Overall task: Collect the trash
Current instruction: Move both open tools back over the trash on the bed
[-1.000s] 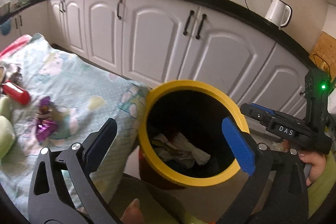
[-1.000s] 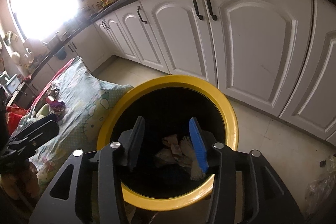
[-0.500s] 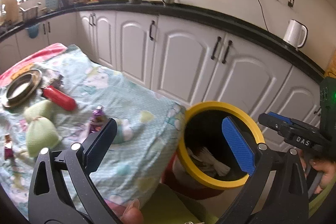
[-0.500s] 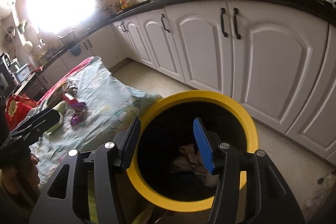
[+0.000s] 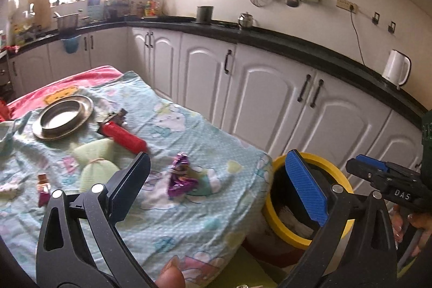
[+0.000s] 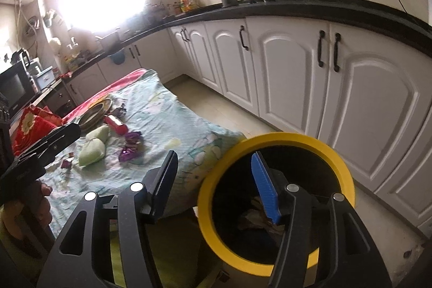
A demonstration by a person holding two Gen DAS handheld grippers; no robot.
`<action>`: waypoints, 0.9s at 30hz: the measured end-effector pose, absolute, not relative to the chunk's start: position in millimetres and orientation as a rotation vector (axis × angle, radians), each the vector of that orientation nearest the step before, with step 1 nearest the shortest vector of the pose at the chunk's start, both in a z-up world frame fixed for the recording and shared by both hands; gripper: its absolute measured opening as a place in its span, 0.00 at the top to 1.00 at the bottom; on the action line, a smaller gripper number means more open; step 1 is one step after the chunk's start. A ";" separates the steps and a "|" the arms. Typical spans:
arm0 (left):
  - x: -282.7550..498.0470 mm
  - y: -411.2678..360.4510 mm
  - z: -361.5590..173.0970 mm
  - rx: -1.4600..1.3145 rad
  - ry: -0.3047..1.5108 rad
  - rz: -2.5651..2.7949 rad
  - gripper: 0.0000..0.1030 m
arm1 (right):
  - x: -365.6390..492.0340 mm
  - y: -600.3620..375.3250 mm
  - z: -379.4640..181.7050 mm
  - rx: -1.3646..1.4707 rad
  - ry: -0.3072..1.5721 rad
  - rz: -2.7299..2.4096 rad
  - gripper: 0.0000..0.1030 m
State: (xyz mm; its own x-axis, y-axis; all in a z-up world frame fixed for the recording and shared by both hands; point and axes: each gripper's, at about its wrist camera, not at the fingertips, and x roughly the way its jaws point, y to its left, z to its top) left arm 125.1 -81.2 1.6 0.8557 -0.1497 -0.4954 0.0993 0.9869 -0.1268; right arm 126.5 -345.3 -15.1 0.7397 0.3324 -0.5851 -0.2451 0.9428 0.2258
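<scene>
A printed cotton-like cloth (image 5: 175, 126) covers the bench, soft and matt. On it a steel plate (image 5: 63, 116) shines dully; the purple foil wrapper (image 5: 181, 178) glitters. The bin's yellow plastic rim (image 6: 343, 177) looks smooth and matt.

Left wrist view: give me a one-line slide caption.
Open left gripper hovers over a purple wrapper on the patterned cloth, beside the yellow-rimmed bin.
</scene>
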 end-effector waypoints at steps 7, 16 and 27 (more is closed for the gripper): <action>121.4 -51.5 5.5 -0.133 0.514 -0.077 0.11 | 129.6 -313.8 -1.3 0.100 0.659 0.383 0.45; 116.7 -17.0 8.4 -0.179 0.502 -0.010 0.11 | 132.2 -274.1 9.6 0.050 0.654 0.457 0.44; 111.7 22.6 9.4 -0.219 0.492 0.076 0.11 | 141.6 -221.2 19.5 0.000 0.642 0.561 0.44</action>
State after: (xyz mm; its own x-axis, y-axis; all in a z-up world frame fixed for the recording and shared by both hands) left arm 111.7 22.6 9.4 0.8789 0.0193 -0.4765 -0.1245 0.9738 -0.1901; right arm 141.6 -221.2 19.5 0.6577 0.4958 -0.5671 -0.4958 0.8517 0.1698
